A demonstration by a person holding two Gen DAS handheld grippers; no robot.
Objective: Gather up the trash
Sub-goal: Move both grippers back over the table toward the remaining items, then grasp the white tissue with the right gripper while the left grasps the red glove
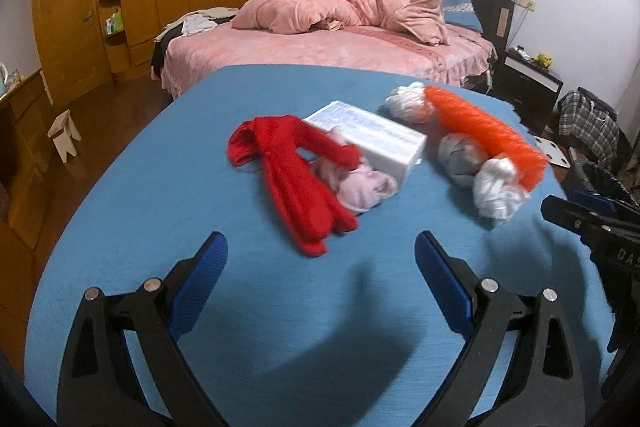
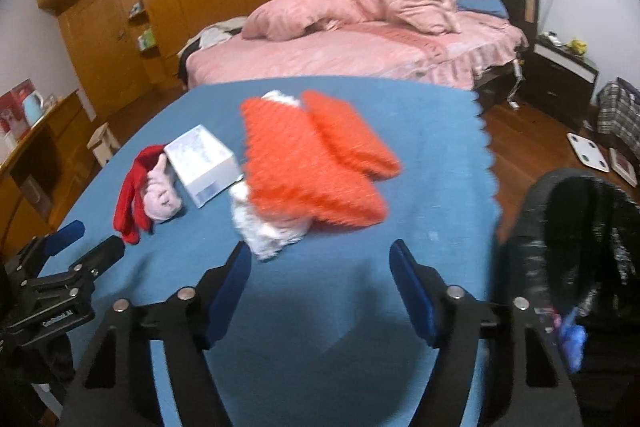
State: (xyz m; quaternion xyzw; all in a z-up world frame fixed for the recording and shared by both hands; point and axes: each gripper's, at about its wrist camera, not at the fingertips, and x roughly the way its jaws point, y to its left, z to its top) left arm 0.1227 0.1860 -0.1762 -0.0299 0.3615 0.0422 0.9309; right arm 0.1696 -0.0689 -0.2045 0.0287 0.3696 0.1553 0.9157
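1. Left hand-held gripper (image 1: 320,247): jaws spread, empty, above the near part of the blue table (image 1: 120,227).
2. Right hand-held gripper (image 2: 320,255): jaws apart, nothing between them.
3. Mid-table trash: red cloth (image 1: 296,183), pink wad (image 1: 360,187), white box (image 1: 376,139); to their right, orange mesh (image 1: 488,131) with white wads (image 1: 496,191).
4. Black-lined bin (image 2: 580,227) just off the table's right edge.

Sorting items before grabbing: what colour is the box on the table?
White with pale blue print, the box shows best in the left wrist view.
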